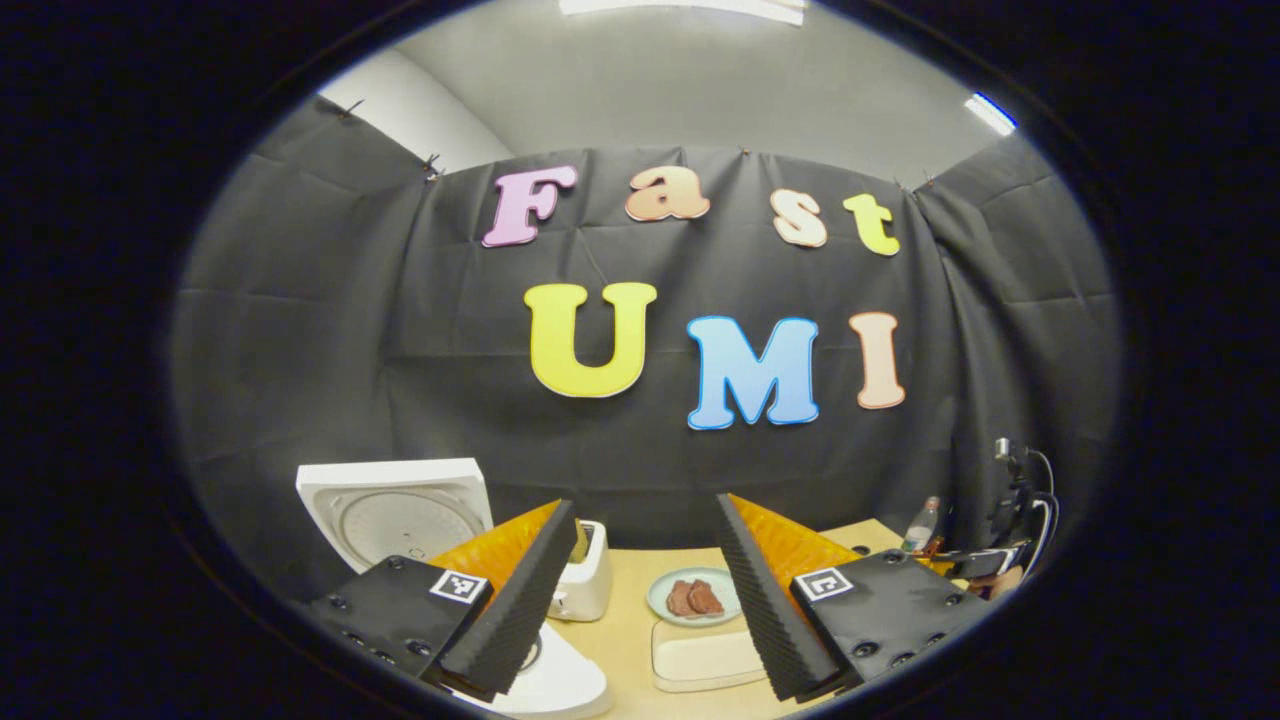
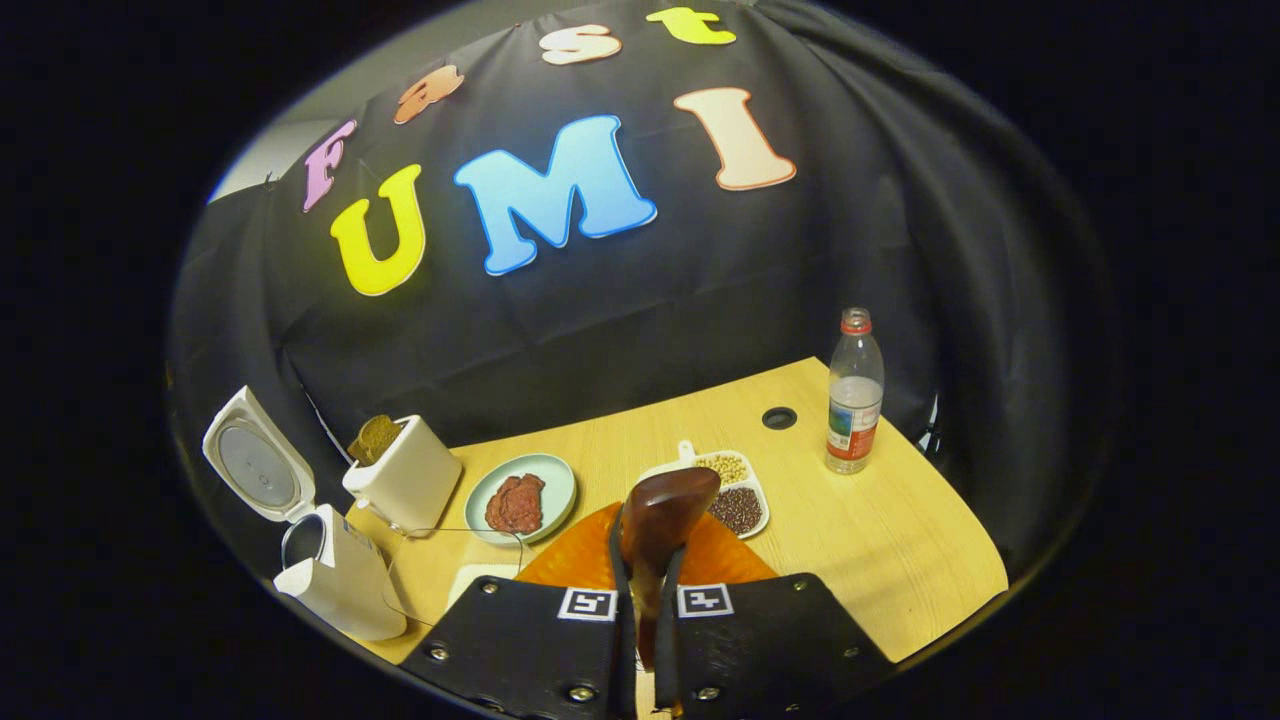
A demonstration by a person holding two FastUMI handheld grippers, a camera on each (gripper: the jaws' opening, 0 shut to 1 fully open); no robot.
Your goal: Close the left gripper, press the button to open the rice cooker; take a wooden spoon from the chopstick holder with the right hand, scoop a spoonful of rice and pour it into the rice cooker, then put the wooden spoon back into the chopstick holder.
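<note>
The right gripper [image 2: 645,590] clamps the wooden spoon [image 2: 662,520] upright, bowl topmost (handle between its fingers); the left gripper [image 1: 640,600] gapes wide.

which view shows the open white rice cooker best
The right gripper view: the white rice cooker shows whole at lower left, its lid raised and its pot rim visible. The left gripper view shows the lid's underside and part of the body, with the left gripper's finger across it.
</note>
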